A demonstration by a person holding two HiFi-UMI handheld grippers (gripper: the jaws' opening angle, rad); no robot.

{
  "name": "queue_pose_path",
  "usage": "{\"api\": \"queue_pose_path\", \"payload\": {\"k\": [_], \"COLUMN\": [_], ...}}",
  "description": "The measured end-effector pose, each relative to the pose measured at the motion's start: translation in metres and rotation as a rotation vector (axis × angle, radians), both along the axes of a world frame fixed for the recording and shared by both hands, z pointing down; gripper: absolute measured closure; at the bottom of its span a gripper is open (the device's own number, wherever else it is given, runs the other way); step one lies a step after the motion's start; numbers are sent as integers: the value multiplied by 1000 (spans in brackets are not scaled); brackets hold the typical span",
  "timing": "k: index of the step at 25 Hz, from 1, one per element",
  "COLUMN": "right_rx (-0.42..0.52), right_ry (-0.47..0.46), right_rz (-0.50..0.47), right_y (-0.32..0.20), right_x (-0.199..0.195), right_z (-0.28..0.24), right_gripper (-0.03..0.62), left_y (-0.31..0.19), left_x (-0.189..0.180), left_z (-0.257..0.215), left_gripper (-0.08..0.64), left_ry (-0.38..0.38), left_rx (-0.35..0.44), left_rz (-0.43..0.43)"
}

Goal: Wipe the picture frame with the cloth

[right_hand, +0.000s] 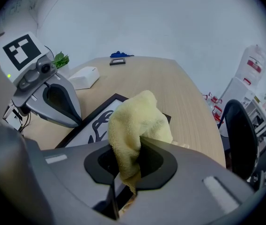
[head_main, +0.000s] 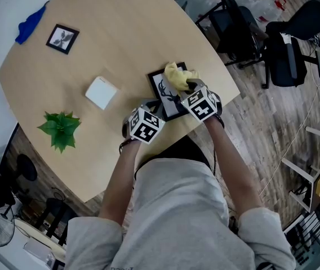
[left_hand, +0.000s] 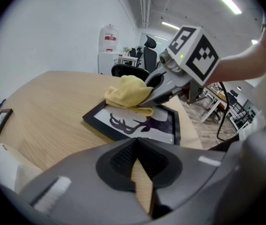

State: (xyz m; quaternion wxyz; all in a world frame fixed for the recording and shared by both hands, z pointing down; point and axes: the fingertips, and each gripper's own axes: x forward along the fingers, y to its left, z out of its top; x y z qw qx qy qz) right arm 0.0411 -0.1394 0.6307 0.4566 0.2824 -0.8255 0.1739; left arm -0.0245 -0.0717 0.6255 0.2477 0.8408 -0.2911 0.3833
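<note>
A black picture frame point(head_main: 161, 91) with a deer silhouette lies flat on the wooden table, close to its front edge. My right gripper point(head_main: 189, 86) is shut on a yellow cloth point(head_main: 177, 75), which rests bunched on the frame's far right part. The cloth point(right_hand: 137, 118) rises out of the right gripper point(right_hand: 132, 168) and hides part of the frame point(right_hand: 93, 123). My left gripper point(head_main: 150, 108) sits shut at the frame's near left corner with nothing between its fingers. In the left gripper view, that gripper point(left_hand: 140, 184) points at the frame point(left_hand: 123, 124), the cloth point(left_hand: 126, 92) and the right gripper point(left_hand: 148, 100).
A white box point(head_main: 101, 92) lies left of the frame and a green plant point(head_main: 61, 129) stands nearer the left edge. A small second frame point(head_main: 62, 39) and a blue cloth point(head_main: 30, 24) lie at the far left. Office chairs point(head_main: 287, 49) stand beyond the table's right edge.
</note>
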Motion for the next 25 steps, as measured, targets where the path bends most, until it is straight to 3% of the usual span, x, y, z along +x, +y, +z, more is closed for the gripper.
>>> {"api": "queue_pose_path", "payload": {"k": [25], "right_rx": [-48], "right_ry": [-86], "right_rz": [-10], "right_y": [7], "right_x": [-50], "right_z": [-1], "right_gripper": [543], "left_y": [0], "left_x": [0], "left_z": [1], "left_gripper": [506], "left_ry": [-3], "left_rx": [9], "left_rz": [-21]}}
